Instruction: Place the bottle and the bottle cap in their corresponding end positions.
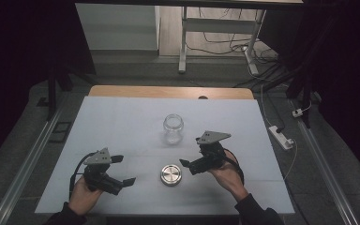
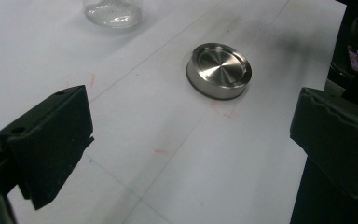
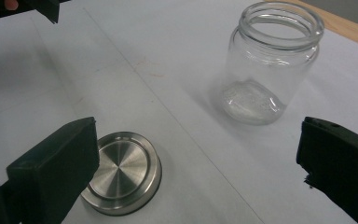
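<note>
Hand-held gripper [image 1: 122, 169] gaping, unlabelled metal lid [image 1: 171, 174]; clear jar [image 1: 173, 129]

Brushed glossy metal lid [image 3: 121, 172], clear smooth glass jar [image 3: 268, 65], matt white paper sheet [image 1: 122, 122].

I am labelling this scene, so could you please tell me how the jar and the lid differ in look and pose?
The jar is clear glass, while the lid is brushed metal you cannot see through. The jar stands tall and upright with its mouth open; the lid lies low and flat. In the high view the jar sits farther from the person, the lid nearer, between the two grippers. Both are round, rest on the white table, and are untouched.
</note>
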Available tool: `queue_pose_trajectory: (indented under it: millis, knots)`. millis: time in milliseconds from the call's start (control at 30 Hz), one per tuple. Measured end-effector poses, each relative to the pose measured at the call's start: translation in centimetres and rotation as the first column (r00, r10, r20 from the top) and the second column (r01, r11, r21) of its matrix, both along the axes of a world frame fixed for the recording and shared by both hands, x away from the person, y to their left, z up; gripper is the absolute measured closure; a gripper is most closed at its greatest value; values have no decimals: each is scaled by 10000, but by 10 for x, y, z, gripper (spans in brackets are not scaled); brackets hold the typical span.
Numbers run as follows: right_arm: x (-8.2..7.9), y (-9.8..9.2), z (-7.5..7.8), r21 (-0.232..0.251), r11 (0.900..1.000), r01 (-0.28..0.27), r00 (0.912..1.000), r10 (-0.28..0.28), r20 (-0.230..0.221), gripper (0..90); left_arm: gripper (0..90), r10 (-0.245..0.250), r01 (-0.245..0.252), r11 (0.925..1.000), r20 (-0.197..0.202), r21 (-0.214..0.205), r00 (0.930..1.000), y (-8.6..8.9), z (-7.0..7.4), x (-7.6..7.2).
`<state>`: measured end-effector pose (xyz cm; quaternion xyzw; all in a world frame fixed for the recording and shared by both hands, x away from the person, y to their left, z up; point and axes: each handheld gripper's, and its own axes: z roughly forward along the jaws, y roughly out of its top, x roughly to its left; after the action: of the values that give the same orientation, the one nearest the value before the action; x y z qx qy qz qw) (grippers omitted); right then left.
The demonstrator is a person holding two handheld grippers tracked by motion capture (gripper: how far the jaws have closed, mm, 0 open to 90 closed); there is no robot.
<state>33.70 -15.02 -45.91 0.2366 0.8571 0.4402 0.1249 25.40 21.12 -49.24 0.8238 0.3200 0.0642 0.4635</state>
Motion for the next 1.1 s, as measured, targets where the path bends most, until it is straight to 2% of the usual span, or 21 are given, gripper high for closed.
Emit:
queue_pose_trajectory:
  millis: [367,500,833,1100]
  knots:
    - [-14,-23,3,-31,9994,341,9994,-340,80,0,2,528,-527,9985,-8,143,9986,18,-1,-14]
    - [-19,-32,3,-23,9988,496,9987,-496,94,0,2,758,-758,9971,9,74,9971,27,-1,-20]
    - [-30,-58,1,-3,9948,1022,9948,-1022,11,0,1,1427,-1427,9896,10,-171,9898,50,-4,-34]
    - [-39,-76,-3,-20,9900,1412,9899,-1412,-132,0,0,1896,-1897,9818,-85,-109,9818,65,-9,-44]
